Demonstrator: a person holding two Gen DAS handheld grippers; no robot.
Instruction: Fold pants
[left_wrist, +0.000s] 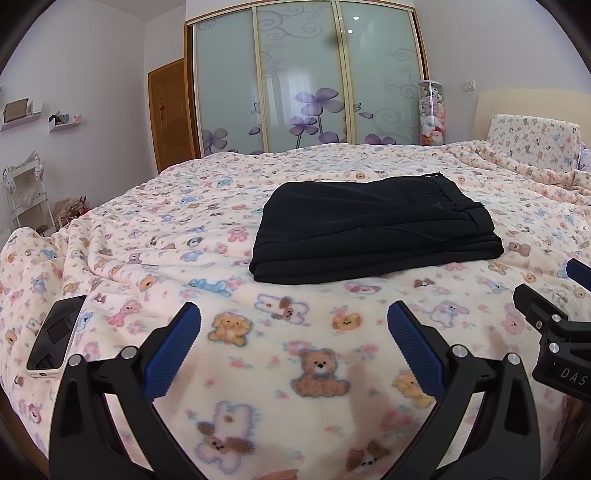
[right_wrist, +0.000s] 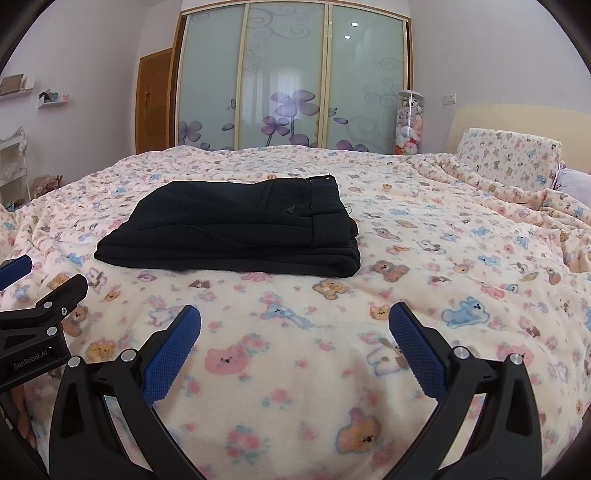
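Two grippers are in view, both held above the near edge of the bed (left_wrist: 147, 206) and both empty. Left gripper (left_wrist: 293, 325): blue-padded fingers spread wide, nothing between them, over the teddy-bear blanket (left_wrist: 317, 369). Right gripper (right_wrist: 294, 325): fingers likewise spread wide, nothing held; in the left wrist view it shows partly at the right edge (left_wrist: 554, 295), beside the left one. Pants (right_wrist: 236, 229): black, folded into a compact rectangular stack of several layers, lying flat on the blanket toward the middle of the bed, ahead of both grippers and well apart from them. Waistband end lies to the right, with a small triangular mark visible on the top layer. Neither gripper touches the pants. Phone (left_wrist: 55, 336): dark screen, pale case, lying on the blanket near the bed's left edge, just left of the left gripper. Pillow (right_wrist: 509, 158): same bear print, propped at the headboard on the far right. Wardrobe (right_wrist: 288, 81): frosted sliding doors with purple flowers, behind the bed. Clear tube of plush toys (right_wrist: 408, 123): standing upright beside the wardrobe.
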